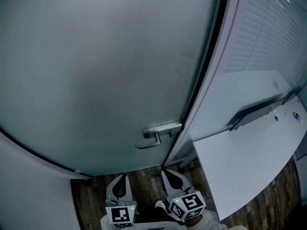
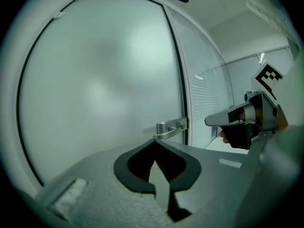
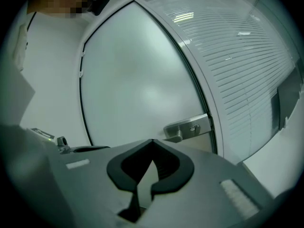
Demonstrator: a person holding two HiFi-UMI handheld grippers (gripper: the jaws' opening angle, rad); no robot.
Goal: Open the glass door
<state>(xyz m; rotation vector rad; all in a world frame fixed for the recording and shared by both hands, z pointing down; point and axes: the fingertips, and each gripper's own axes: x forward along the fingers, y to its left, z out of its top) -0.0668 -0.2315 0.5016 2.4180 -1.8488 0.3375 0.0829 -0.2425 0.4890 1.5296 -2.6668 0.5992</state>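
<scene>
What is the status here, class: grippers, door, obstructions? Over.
Left gripper and right gripper shut, empty, short of handle. Glass door looks closed. Path clear.

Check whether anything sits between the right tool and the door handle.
Nothing visible does. The right tool, shut and empty, is short of the handle on the glass door, with only open air between them. The left tool sits beside it, out of the path.

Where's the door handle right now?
In the head view, the door handle sits low on the right edge of the frosted glass door. It is just above the right tool, and neither tool touches it.
</scene>
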